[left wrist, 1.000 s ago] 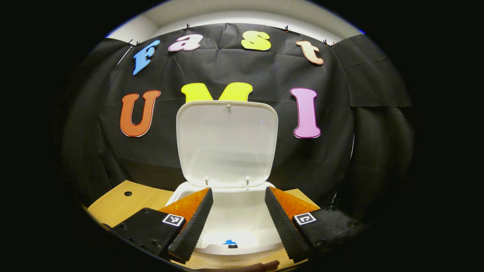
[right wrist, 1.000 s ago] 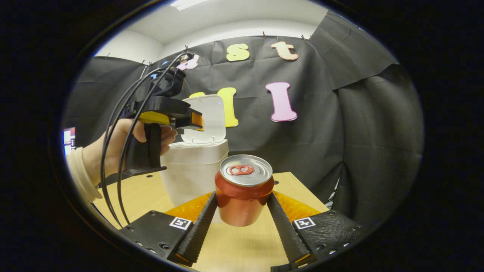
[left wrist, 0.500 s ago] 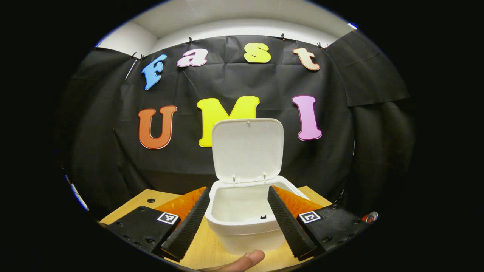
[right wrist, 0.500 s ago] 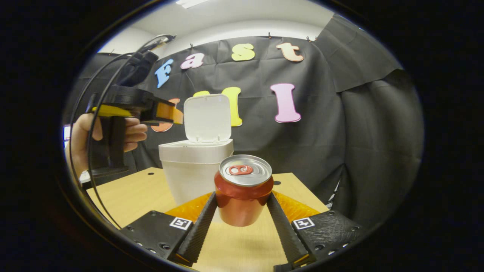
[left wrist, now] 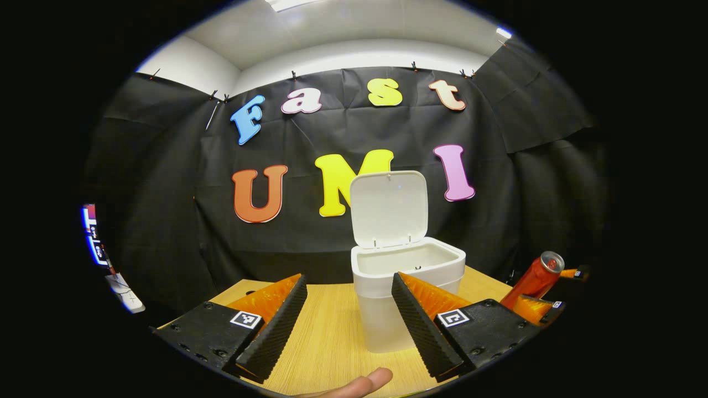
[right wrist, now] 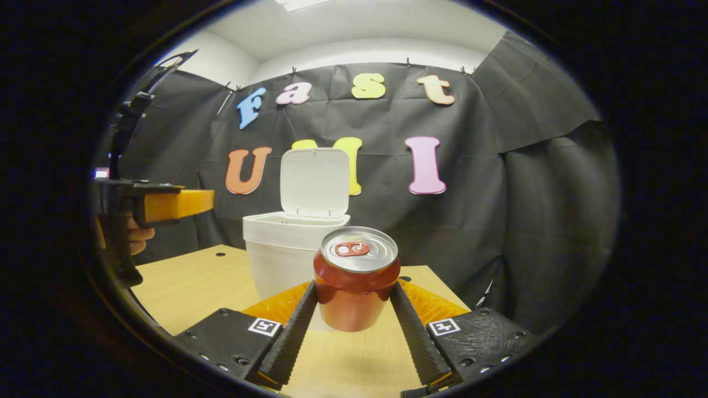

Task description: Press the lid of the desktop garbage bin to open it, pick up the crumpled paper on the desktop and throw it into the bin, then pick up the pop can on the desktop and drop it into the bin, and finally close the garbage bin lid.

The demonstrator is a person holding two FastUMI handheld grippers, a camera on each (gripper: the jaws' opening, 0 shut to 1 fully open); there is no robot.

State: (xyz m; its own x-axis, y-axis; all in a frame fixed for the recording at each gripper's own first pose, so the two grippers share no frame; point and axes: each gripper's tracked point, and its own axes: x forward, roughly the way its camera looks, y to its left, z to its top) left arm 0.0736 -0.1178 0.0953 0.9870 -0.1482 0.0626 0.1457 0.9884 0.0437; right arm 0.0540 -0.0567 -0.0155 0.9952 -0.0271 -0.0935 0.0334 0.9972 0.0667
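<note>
My right hand-held gripper (right wrist: 352,326) clamps the red metal pop can (right wrist: 355,279) at centre frame; my left hand-held gripper (left wrist: 347,326) gapes wide before the lid-up white plastic bin (left wrist: 406,287) on the wooden counter (left wrist: 332,342).

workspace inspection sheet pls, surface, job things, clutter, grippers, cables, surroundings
Surface: wooden desktop, bare around the bin.
Job's things: bin upright, lid raised; pop can between the right gripper's fingers; crumpled paper nothing seen.
Clutter: nothing seen.
Grippers: right gripper shut on the pop can; left gripper open, holding nothing, short of the bin.
Cables: nothing seen clearly.
Surroundings: black cloth wall, white ceiling above.
</note>
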